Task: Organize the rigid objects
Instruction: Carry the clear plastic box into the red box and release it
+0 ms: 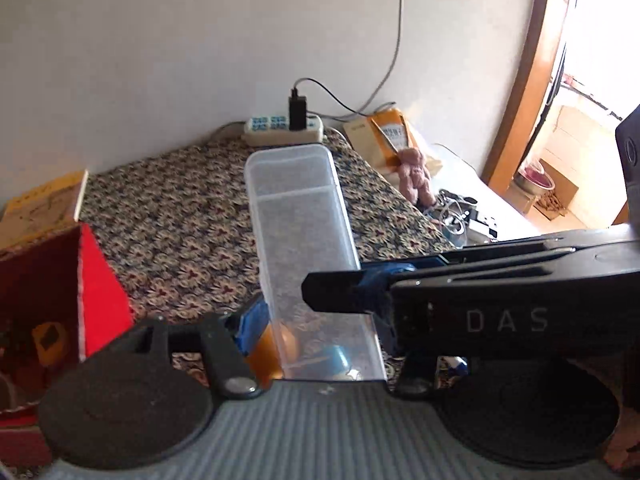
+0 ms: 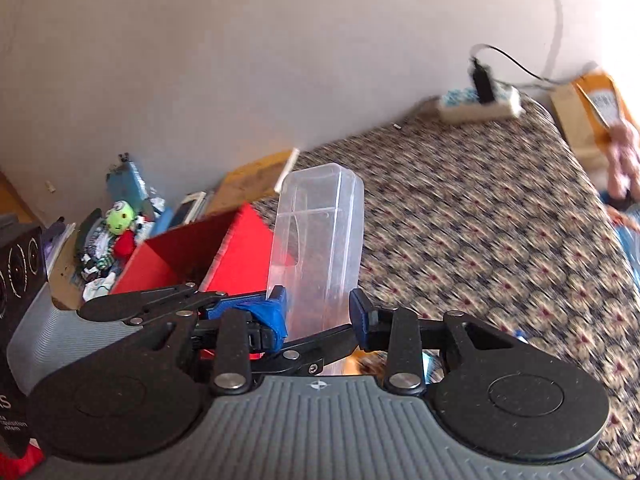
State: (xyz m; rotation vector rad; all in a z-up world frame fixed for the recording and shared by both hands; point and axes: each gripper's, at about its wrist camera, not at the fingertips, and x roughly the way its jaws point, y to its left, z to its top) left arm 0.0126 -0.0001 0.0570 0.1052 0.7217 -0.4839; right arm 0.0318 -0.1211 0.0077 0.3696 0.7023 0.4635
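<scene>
A long clear plastic container (image 1: 296,208) lies on the patterned cloth and runs away from me in the left wrist view. My left gripper (image 1: 318,326) is shut across its near end; the left blue pad (image 1: 252,320) presses its side, while the right finger is hidden behind the other gripper. An orange round thing (image 1: 280,344) and a blue thing (image 1: 336,360) show through that end. My right gripper (image 2: 318,310) is shut on the same container (image 2: 320,220), pads on both walls. In the left wrist view the right gripper (image 1: 340,292) reaches in from the right.
An open red box (image 1: 96,280) (image 2: 240,248) stands left of the container. A power strip (image 1: 284,128) with a black plug sits at the wall. Behind the red box is a pile of toys (image 2: 120,220). Right of the cloth are a pink plush (image 1: 416,172) and cables.
</scene>
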